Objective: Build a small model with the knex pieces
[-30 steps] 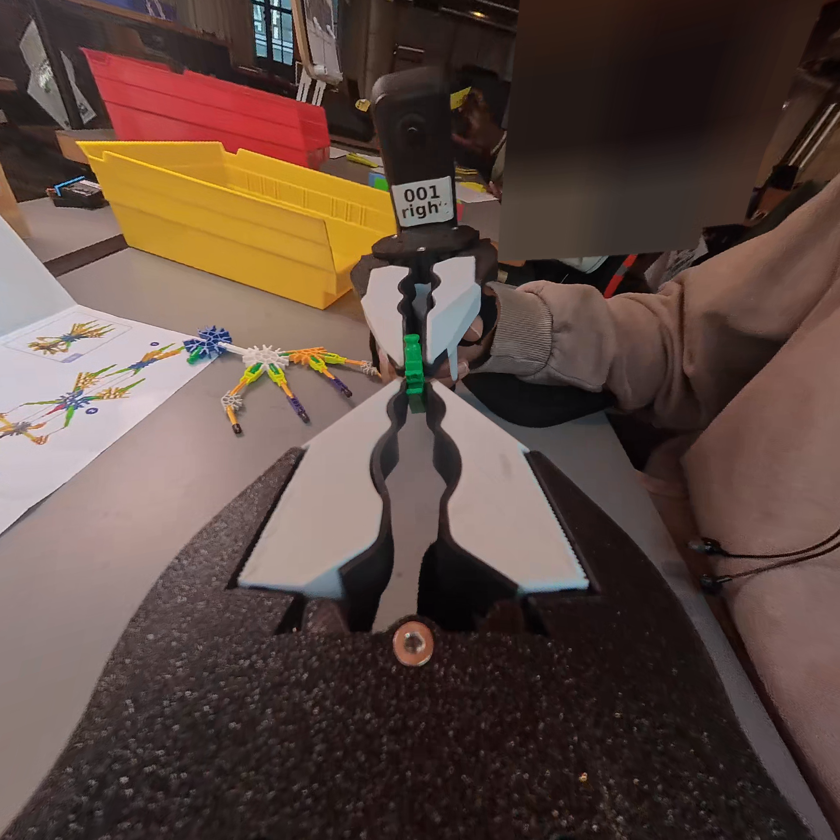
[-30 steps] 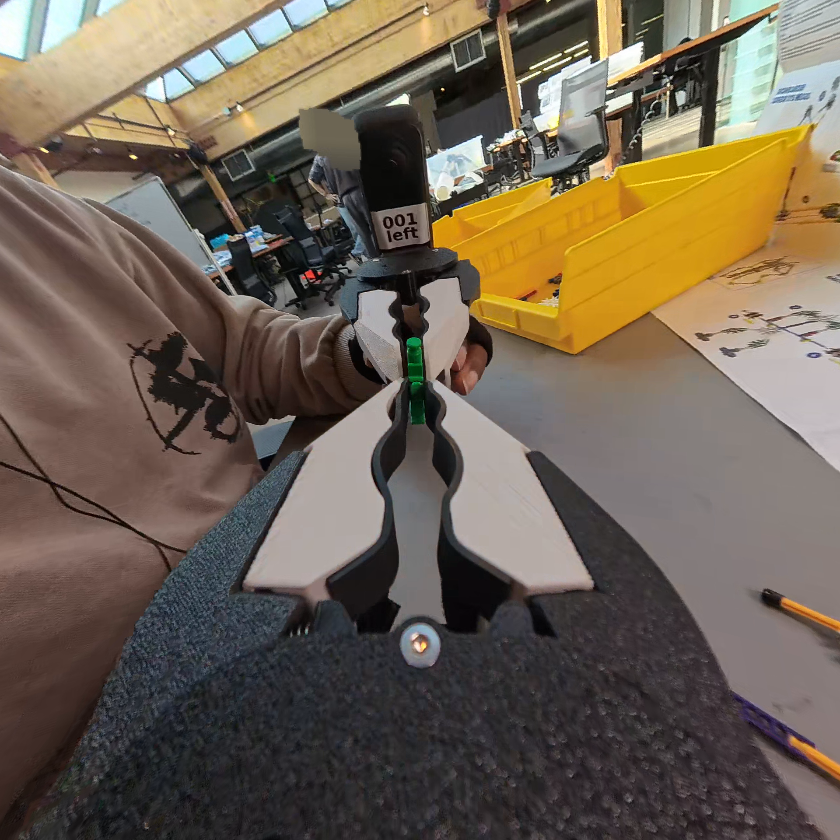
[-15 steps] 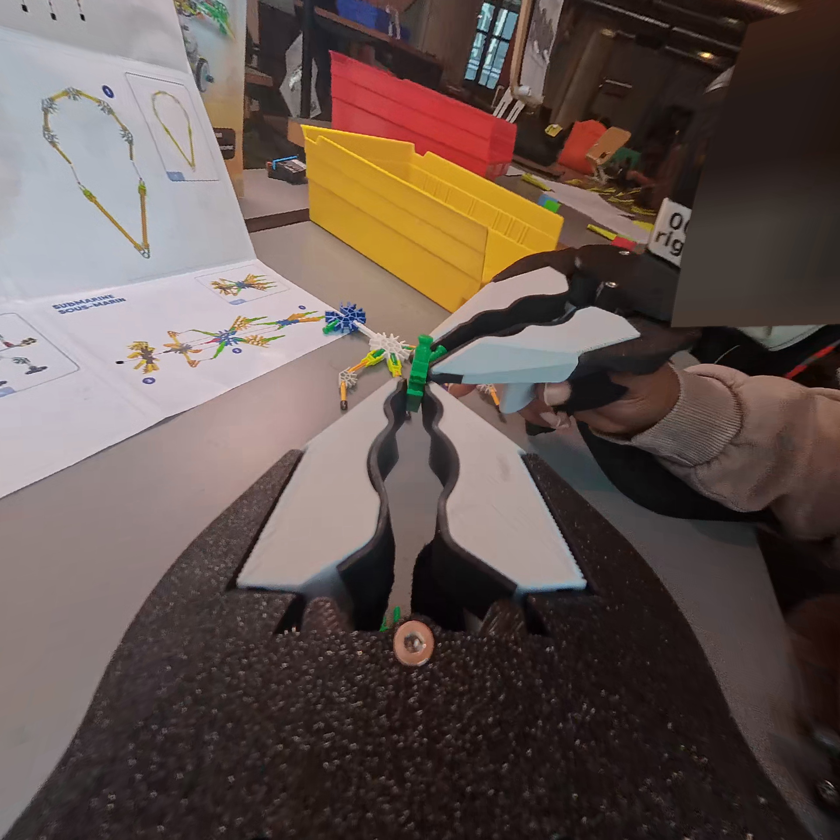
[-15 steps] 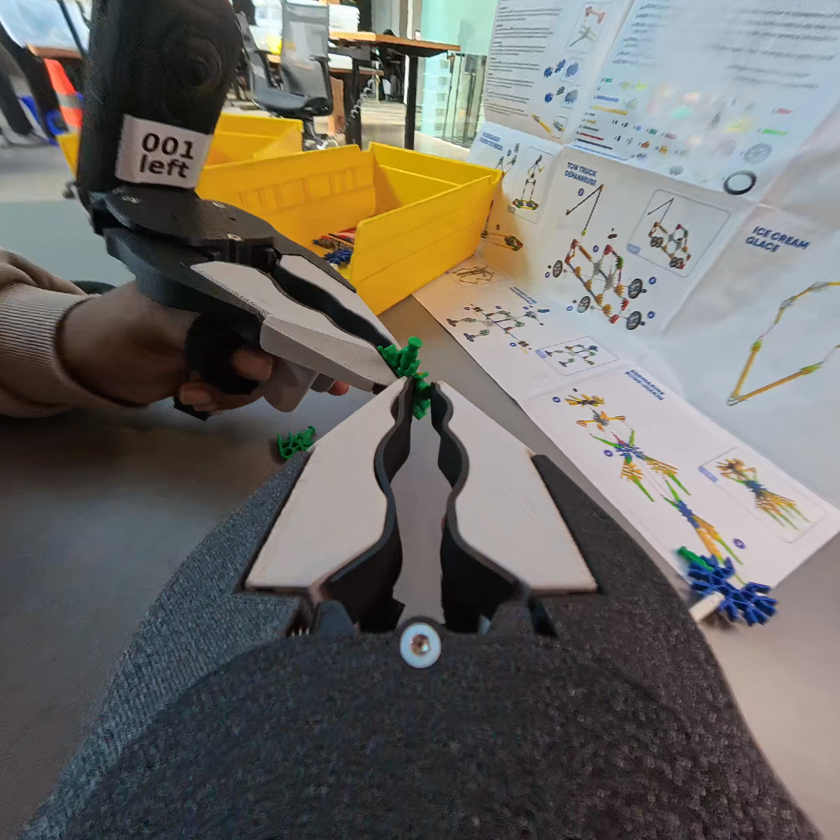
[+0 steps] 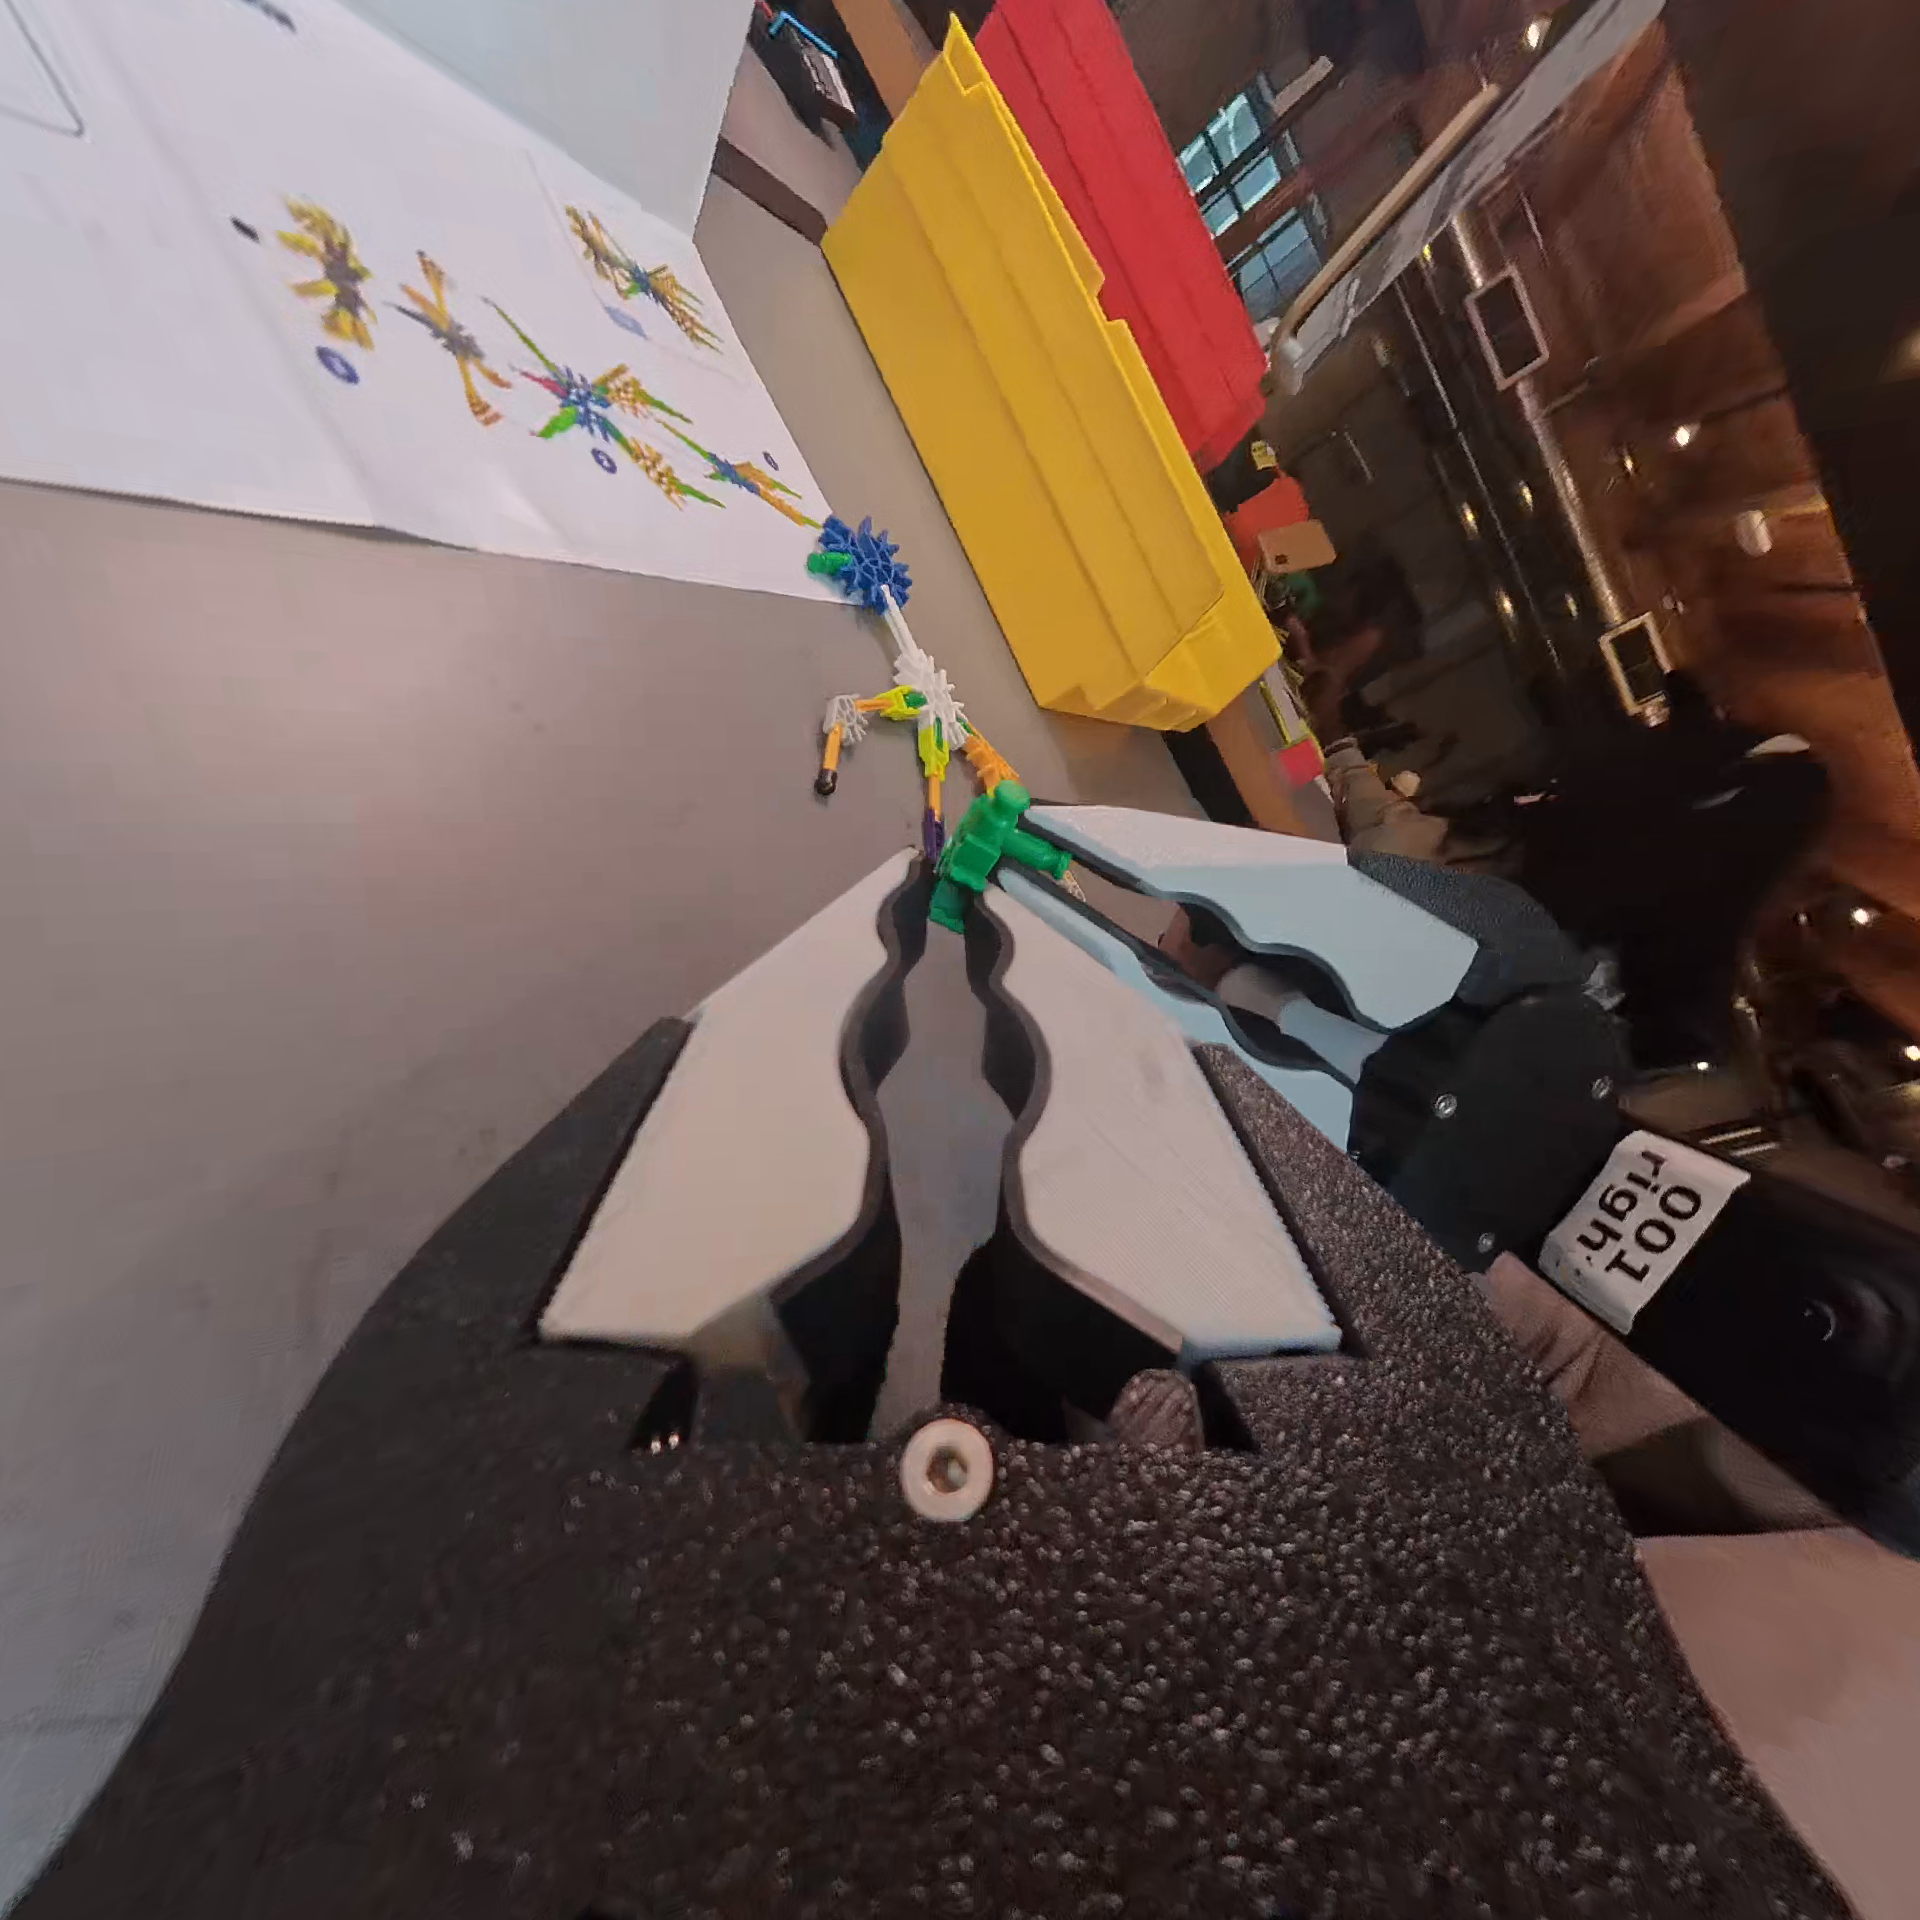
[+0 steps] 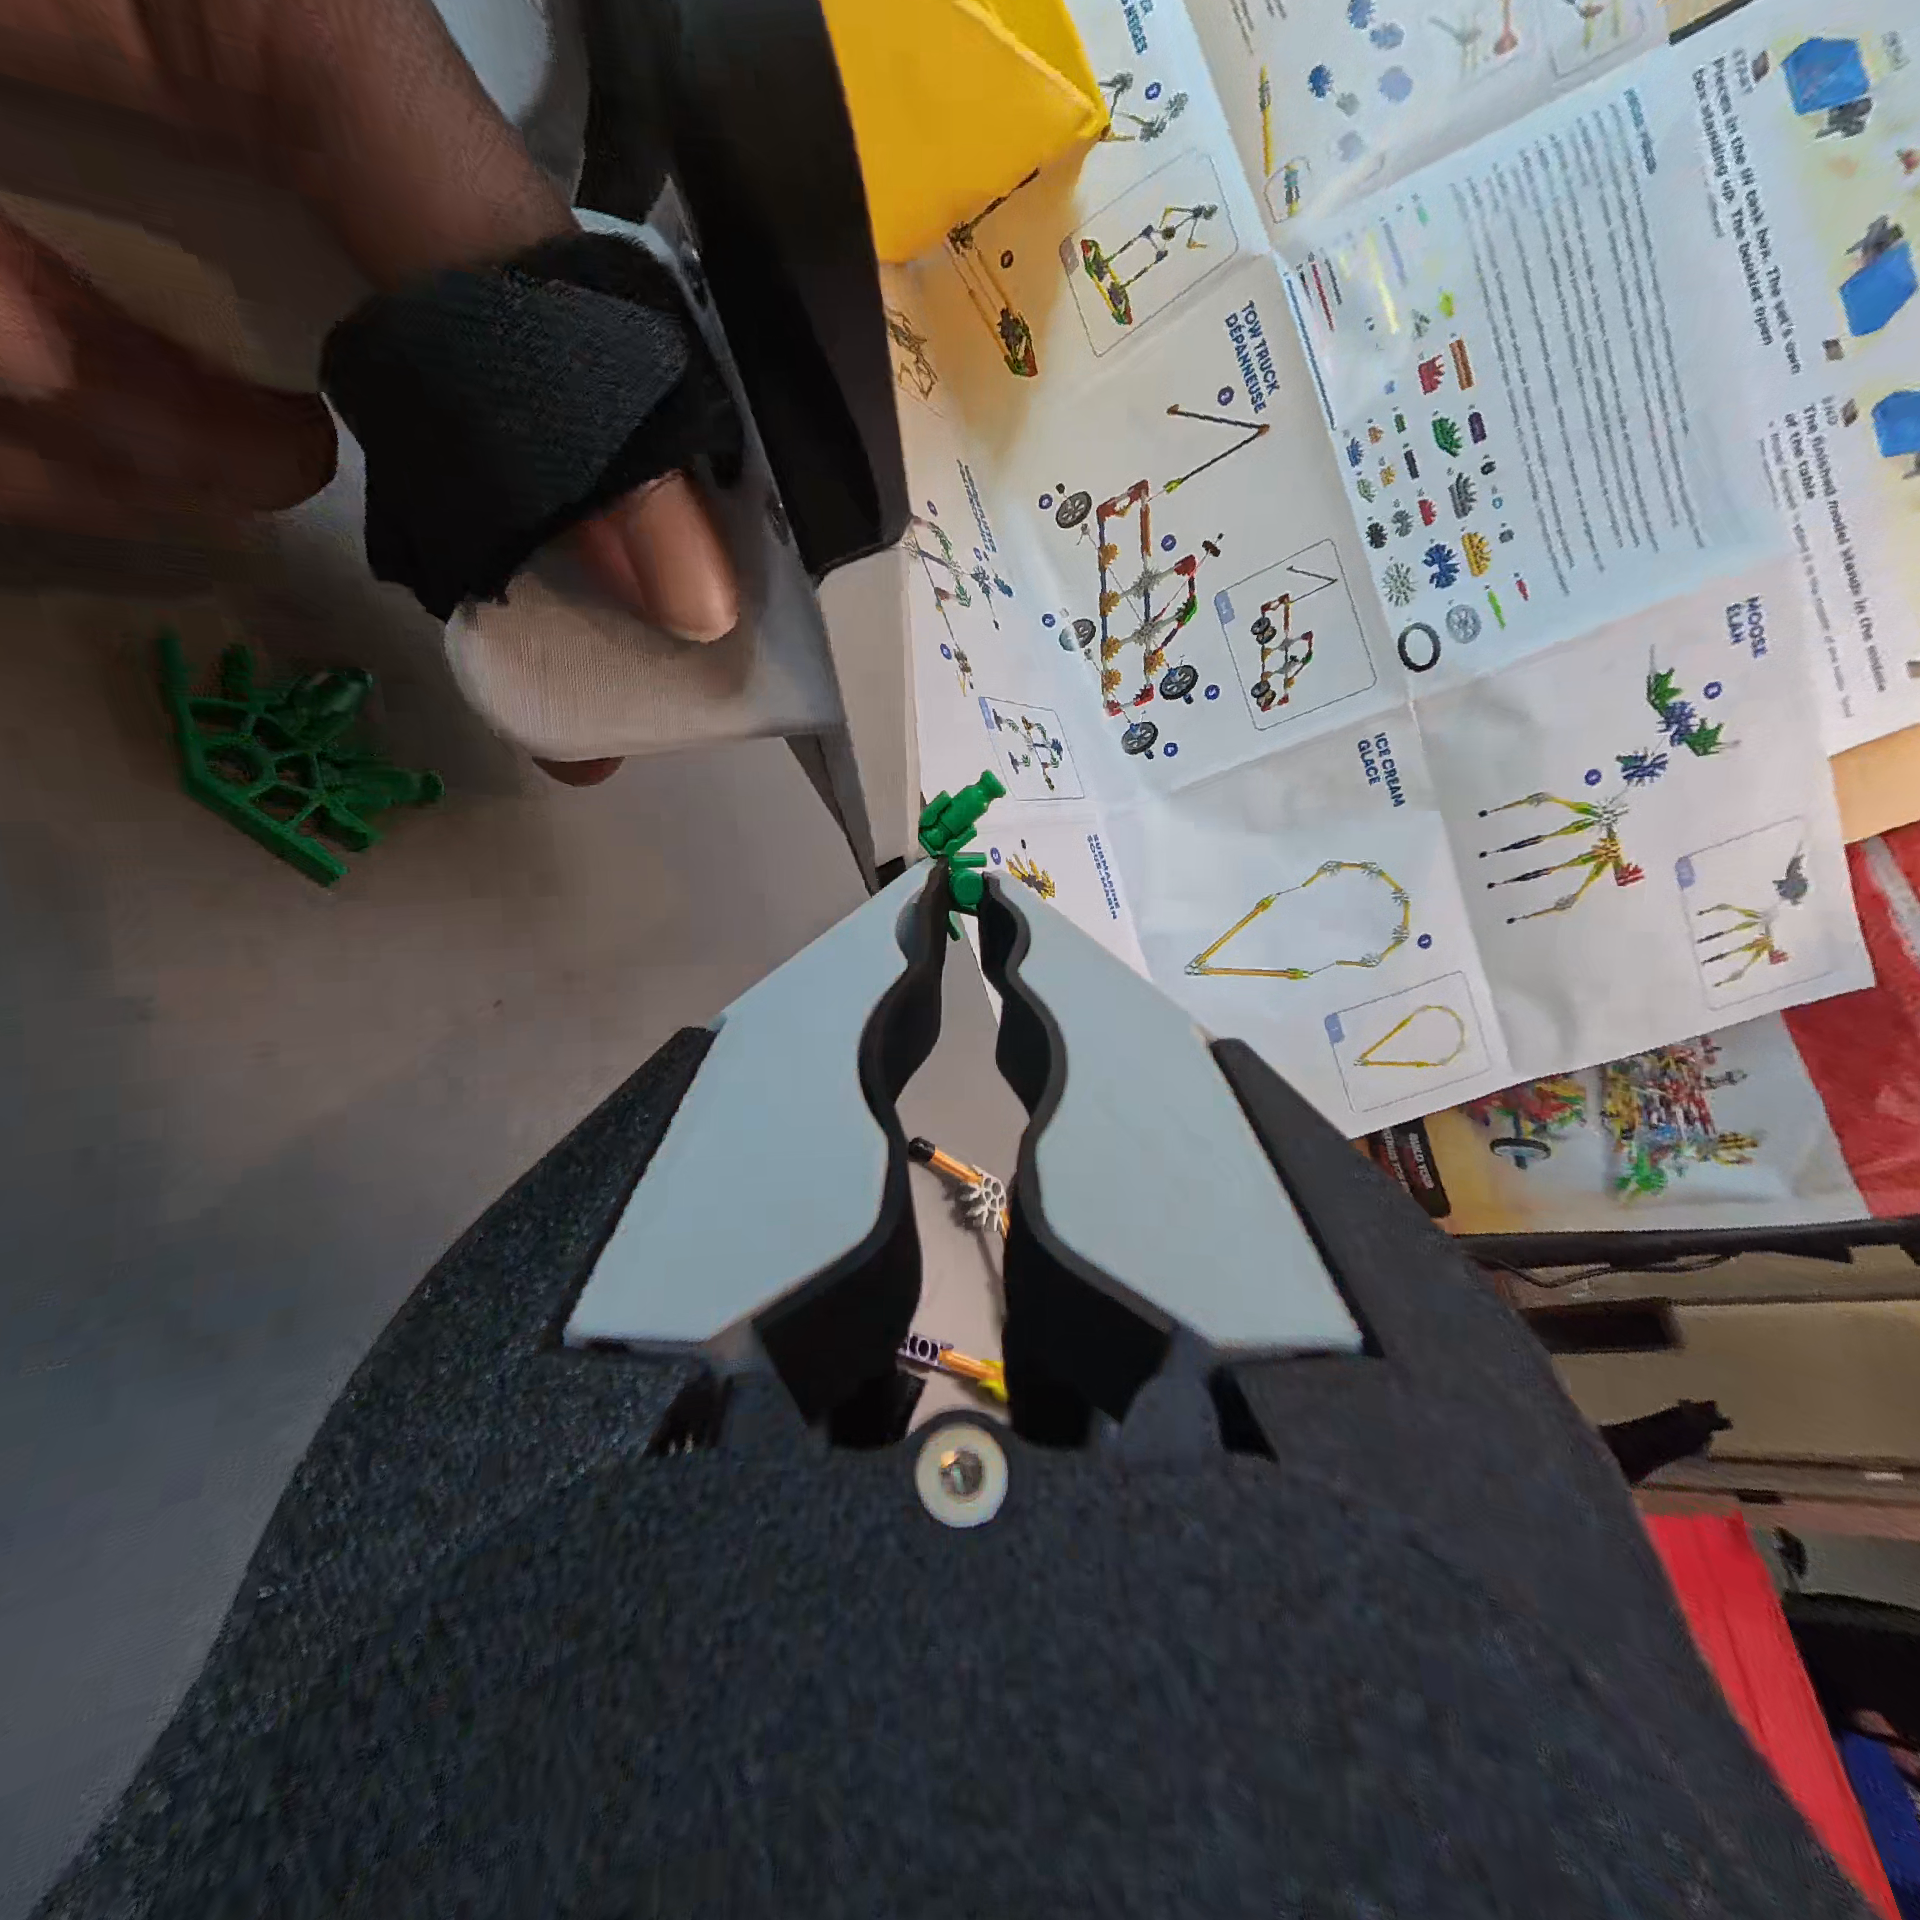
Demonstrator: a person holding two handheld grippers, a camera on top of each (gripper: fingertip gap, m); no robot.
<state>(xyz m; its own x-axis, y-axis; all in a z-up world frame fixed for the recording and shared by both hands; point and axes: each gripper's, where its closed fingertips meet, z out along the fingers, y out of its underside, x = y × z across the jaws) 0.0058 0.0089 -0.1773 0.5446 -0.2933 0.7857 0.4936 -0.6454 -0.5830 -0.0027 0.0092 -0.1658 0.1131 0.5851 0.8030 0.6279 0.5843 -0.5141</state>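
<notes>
The left gripper (image 5: 951, 883) is closed narrow on one end of a small green connector piece (image 5: 982, 847); the right gripper (image 6: 961, 883) pinches the other end, so both tips meet above the worktop (image 5: 416, 831). The piece is clear of the surface. To the left lies a printed instruction sheet (image 5: 208, 312). Further right rests a partly built rod-and-connector model (image 5: 914, 707), just beside a yellow bin (image 5: 1039, 416). In the right wrist view, a loose green fan-shaped part (image 6: 281, 748) lies apart. Judged from this, the green connector piece is not yet joined to the model.
</notes>
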